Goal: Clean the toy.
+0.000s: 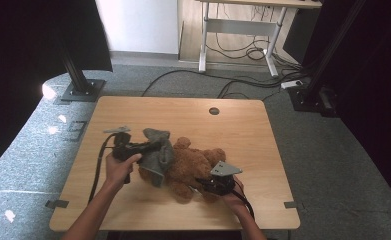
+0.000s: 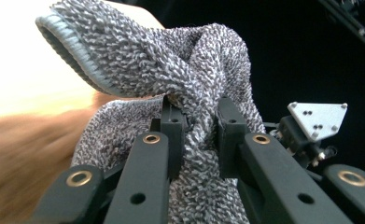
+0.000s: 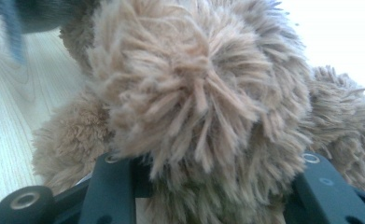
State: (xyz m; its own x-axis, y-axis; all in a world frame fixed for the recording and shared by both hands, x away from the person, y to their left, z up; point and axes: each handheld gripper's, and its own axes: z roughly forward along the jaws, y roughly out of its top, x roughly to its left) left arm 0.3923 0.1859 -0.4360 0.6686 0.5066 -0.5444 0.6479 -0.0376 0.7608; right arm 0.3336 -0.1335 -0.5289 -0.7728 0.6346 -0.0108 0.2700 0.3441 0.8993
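A light wooden rectangular surface (image 1: 133, 107) carried a brown plush teddy bear (image 1: 195, 167) lying near its middle, toward the person's side. A grey looped-terry cloth (image 1: 159, 155) was draped over the left part of the bear, touching it. The left tool (image 1: 155, 146), held in the person's left hand (image 1: 120, 167), was closed on a bunched fold of that cloth; in the left gripper view the cloth (image 2: 171, 70) was pinched between the two black jaws of the tool (image 2: 200, 126), with a ribbed hem rising above them and the bear's brown fur (image 2: 26, 158) blurred to the left. The right tool (image 1: 203, 184), held in the person's right hand (image 1: 233, 197), lay against the bear's near side. In the right gripper view the bear's fur (image 3: 194, 93) filled the wide gap between the jaws and hid their tips; whether they gripped it could not be told.
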